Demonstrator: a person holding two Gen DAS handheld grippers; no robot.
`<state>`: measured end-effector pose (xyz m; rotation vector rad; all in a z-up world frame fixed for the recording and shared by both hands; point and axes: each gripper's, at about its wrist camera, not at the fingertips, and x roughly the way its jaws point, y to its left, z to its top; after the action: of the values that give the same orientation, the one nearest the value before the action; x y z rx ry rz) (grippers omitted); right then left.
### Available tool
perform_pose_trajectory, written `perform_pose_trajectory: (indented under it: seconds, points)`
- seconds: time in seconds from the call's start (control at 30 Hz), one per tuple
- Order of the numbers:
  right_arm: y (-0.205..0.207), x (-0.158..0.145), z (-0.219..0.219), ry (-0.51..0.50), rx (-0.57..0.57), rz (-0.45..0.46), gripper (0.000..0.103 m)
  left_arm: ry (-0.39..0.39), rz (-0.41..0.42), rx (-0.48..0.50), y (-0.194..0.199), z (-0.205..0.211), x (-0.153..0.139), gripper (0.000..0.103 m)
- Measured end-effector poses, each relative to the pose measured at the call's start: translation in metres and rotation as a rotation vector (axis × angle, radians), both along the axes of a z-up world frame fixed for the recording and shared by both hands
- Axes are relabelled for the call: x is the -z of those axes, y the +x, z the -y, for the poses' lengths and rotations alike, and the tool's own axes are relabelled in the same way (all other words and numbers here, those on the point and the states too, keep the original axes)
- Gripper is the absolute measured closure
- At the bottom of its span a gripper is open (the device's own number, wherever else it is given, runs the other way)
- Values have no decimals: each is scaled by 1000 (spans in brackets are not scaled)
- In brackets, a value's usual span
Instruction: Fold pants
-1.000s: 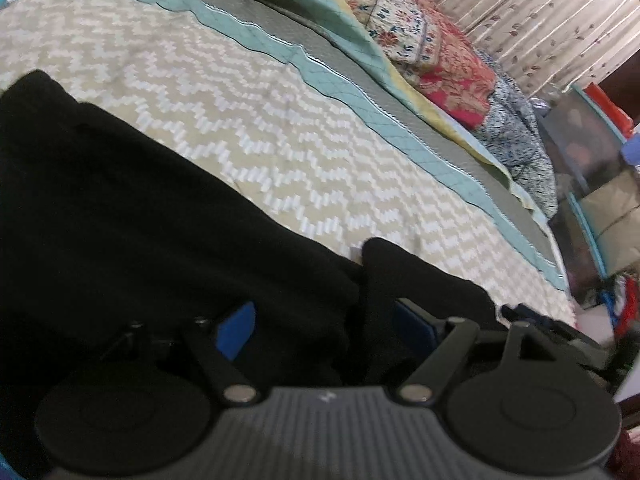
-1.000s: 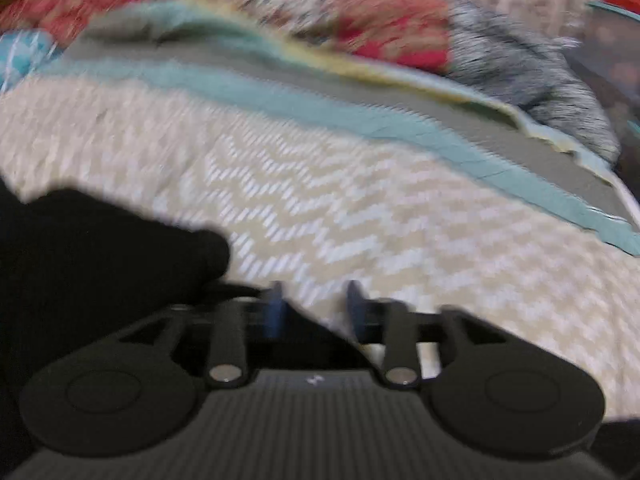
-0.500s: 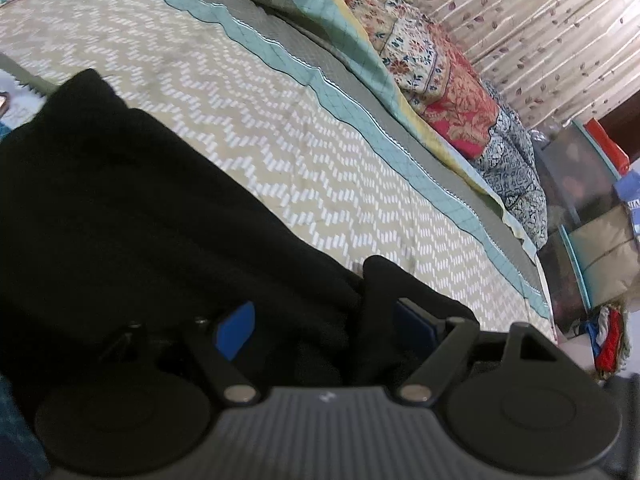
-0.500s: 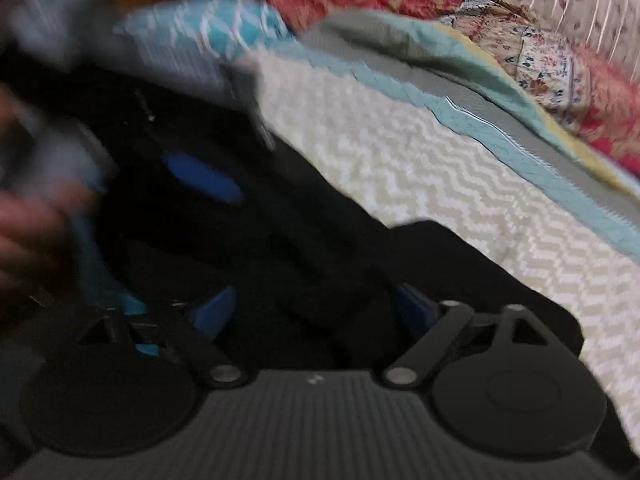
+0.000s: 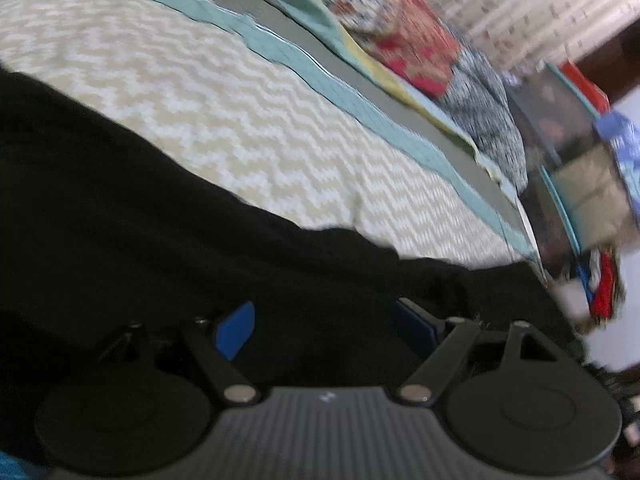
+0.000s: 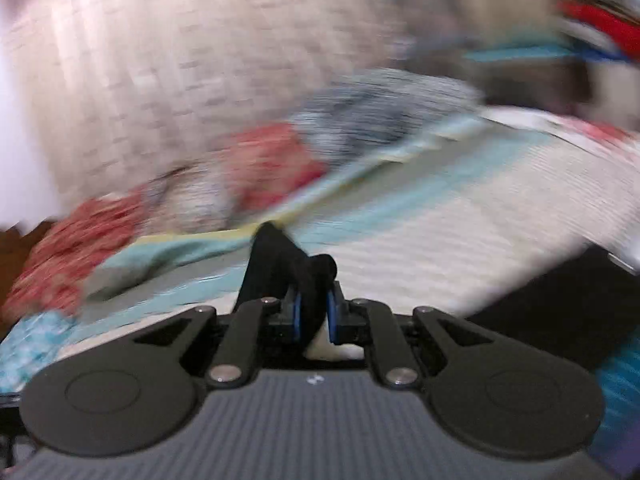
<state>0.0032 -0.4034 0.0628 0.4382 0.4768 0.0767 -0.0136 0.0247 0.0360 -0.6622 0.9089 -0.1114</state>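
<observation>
- While both views are blurred, the pants (image 5: pixel 168 232) read as soft, matte black cloth, spread across the near part of the bed (image 5: pixel 224 120) in a broad, loosely wrinkled sheet.
- Under the pants, the bed's cover is a beige and white zigzag weave, edged beyond them by a teal band (image 5: pixel 328 76) and a grey strip.
- Past that strip, beyond the pants, lie bunched quilts (image 5: pixel 404 44) in red florals and a blue-grey print, below a pale patterned curtain (image 5: pixel 532 8).
- Right of the pants' far end stands a stack of bins (image 5: pixel 568 140); what is in them is too blurred to tell.
- Left hand-held gripper (image 5: pixel 324 330): low over the pants, blue pads spread wide, black cloth lying between them.
- Right hand-held gripper (image 6: pixel 312 316): raised and tilted, pads pinched narrow on a fold of the pants (image 6: pixel 288 264) that sticks up in a peak; more black cloth lies at lower right.
</observation>
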Motion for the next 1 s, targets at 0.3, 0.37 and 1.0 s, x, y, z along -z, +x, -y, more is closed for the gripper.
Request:
perform_pose_trajectory:
  seconds: [0.3,0.37,1.0]
  points:
    - [-17,41,27,15,169,-103,56,88,-11,195,11,80,-3,24]
    - [-18,31,34,-21,199,-47,56,92,-10,218,13,88,-5,24]
    - [3,92,144,307,414,-50,83,167,70,618,91,290,-64,27]
